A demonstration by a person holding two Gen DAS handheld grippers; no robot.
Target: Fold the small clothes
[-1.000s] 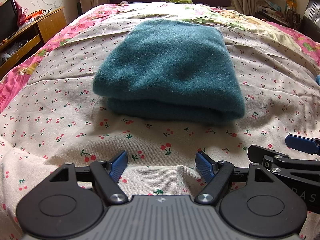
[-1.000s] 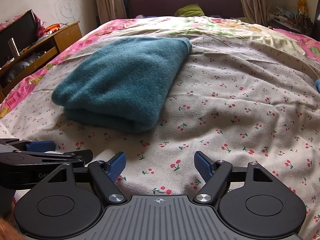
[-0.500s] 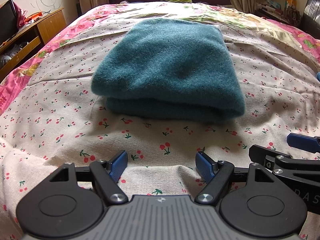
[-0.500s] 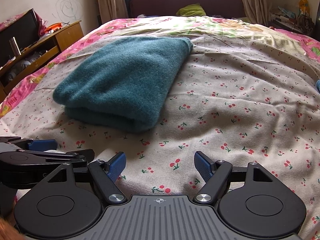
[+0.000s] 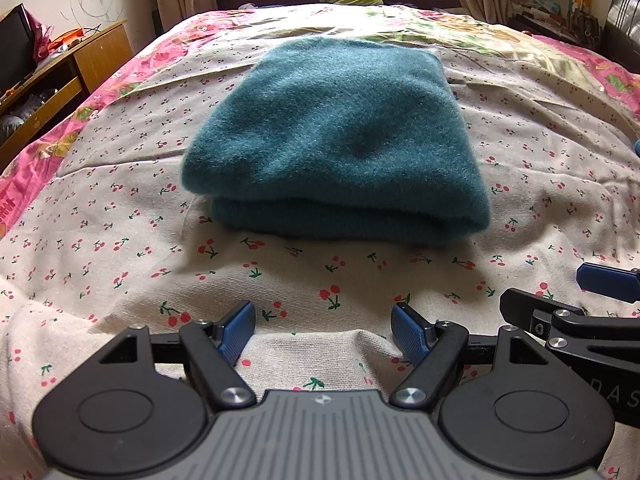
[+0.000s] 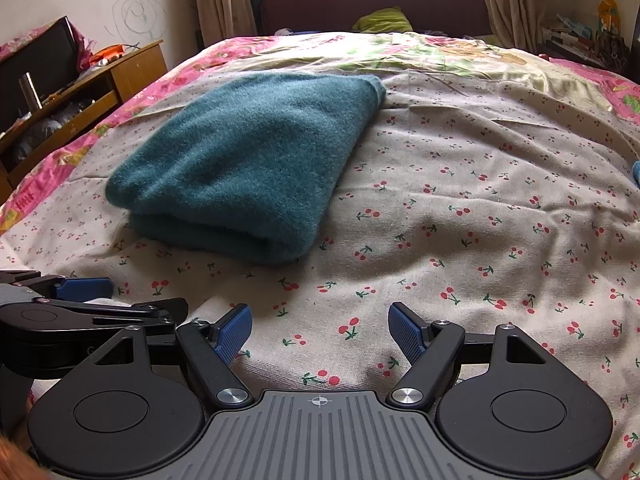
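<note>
A teal fuzzy garment [image 5: 340, 136] lies folded in a thick rectangle on the cherry-print sheet; it also shows in the right wrist view [image 6: 248, 160], left of centre. My left gripper [image 5: 324, 330] is open and empty, low over the sheet just in front of the garment's near folded edge. My right gripper [image 6: 320, 332] is open and empty, in front of and to the right of the garment. Each gripper shows in the other's view: the right one [image 5: 576, 312] at the right edge, the left one [image 6: 80, 300] at the left edge.
The bed sheet [image 5: 120, 240] is wrinkled, with a pink floral border [image 5: 36, 160] on the left. A wooden cabinet [image 6: 80, 92] stands left of the bed. A dark red headboard [image 6: 376, 4] with a green cloth [image 6: 382, 20] is at the far end. Clutter stands at the far right [image 5: 560, 20].
Both grippers have drifted slightly, with the garment shifting a little in each view. Both stay open and the garment lies as before.
</note>
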